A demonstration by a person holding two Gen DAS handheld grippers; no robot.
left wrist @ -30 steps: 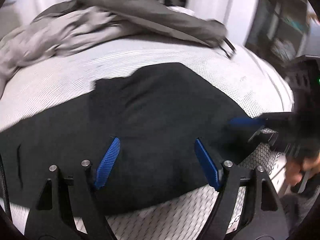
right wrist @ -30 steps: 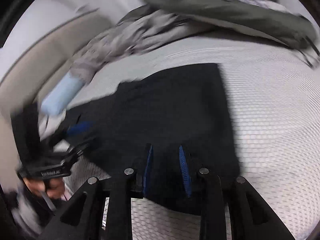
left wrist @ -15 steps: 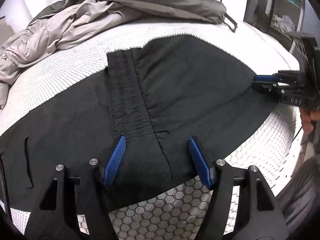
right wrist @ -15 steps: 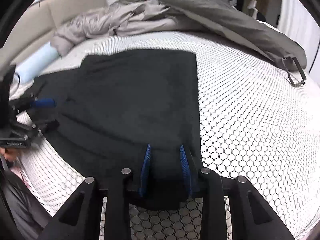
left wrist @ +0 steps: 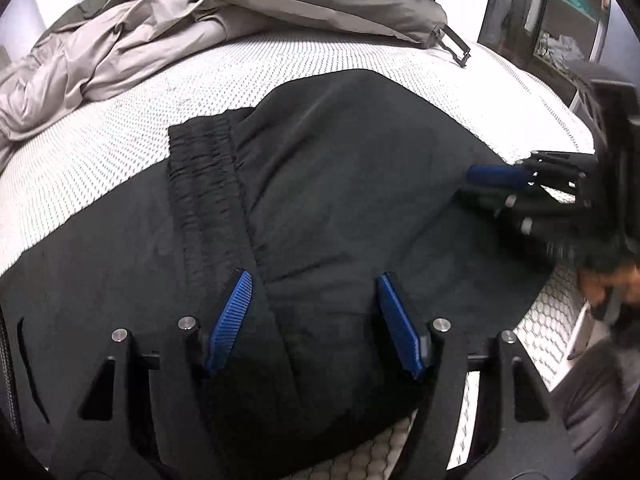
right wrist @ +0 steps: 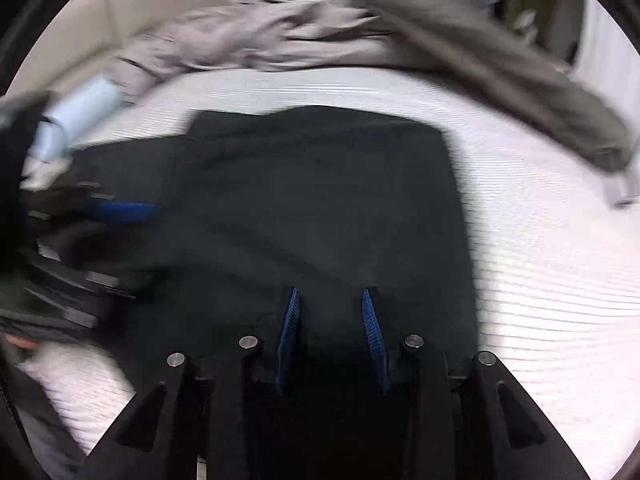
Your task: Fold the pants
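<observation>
**Pants folded over on the bed, jaws of both grippers on the near edge**

Jaws of the left gripper (left wrist: 316, 320) are seen standing wide apart, with black fabric of the pants (left wrist: 340, 184) bunched between them; the blue pads are not seen pressing on it. Jaws of the right gripper (right wrist: 331, 336) are held narrow, with a fold of the pants (right wrist: 320, 200) between them; whether the pads press on it cannot be told through the blur. Just beyond the left jaws, the gathered waistband (left wrist: 204, 176) is laid across the lower layer. Under the pants, the white honeycomb-patterned bed (left wrist: 120, 132) is spread. Well beyond both jaws, grey garments (left wrist: 132, 40) are heaped. Far left of the right jaws, a pale blue roll (right wrist: 80, 114) is seen.
</observation>
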